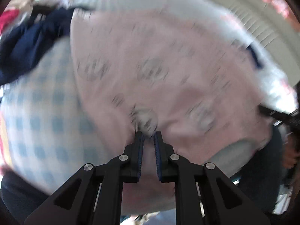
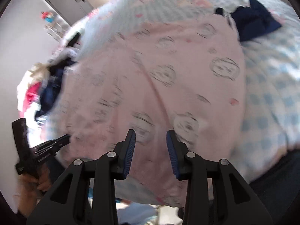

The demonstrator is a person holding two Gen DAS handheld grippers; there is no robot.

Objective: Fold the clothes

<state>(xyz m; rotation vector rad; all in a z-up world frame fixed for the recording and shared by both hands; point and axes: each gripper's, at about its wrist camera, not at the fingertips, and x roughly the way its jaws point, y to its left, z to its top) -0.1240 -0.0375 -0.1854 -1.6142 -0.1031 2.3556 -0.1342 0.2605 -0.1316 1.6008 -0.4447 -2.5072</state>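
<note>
Left wrist: left claw (image 1: 148,133) pinches pink garment (image 1: 150,65) at its tips.

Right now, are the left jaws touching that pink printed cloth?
Touching. In the left wrist view the left gripper has its jaws nearly together, pinching a puckered fold of the pink cloth.

Blue-checked bedspread (image 2: 271,86) under daylight, white wall (image 2: 28,60), grey cabinet (image 2: 65,1) behind.
</note>
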